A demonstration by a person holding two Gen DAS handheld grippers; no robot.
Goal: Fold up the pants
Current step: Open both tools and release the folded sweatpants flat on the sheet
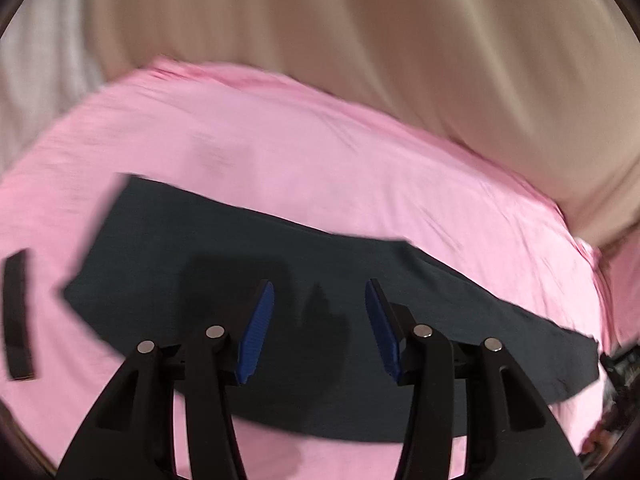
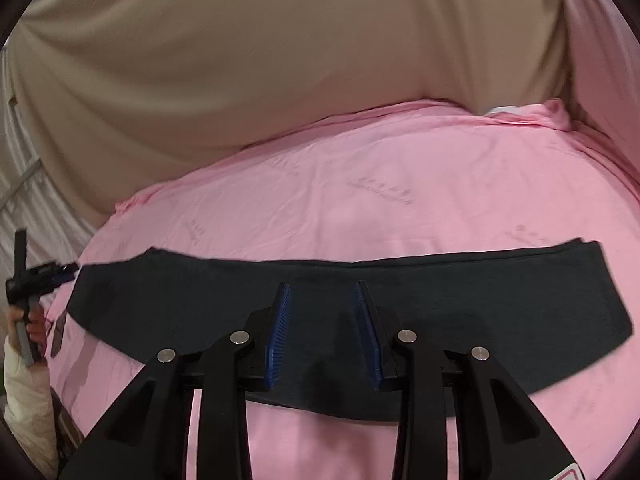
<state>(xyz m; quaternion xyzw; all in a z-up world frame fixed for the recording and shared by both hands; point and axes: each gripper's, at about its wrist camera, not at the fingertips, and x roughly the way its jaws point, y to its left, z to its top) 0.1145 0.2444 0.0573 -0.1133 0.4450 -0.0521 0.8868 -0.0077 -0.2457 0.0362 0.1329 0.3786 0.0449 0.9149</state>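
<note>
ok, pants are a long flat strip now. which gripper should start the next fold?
Probably the left. In the right wrist view the left gripper sits right at the pants' end, open. The right gripper, also open, hovers mid-strip, away from either end. Which end is the waistband is unclear.

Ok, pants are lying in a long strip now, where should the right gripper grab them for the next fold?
Probably the far right end of the pants, pinching the short edge from above and the right. The strip lies flat across the pink sheet, and the open right gripper hovers mid-strip.
</note>
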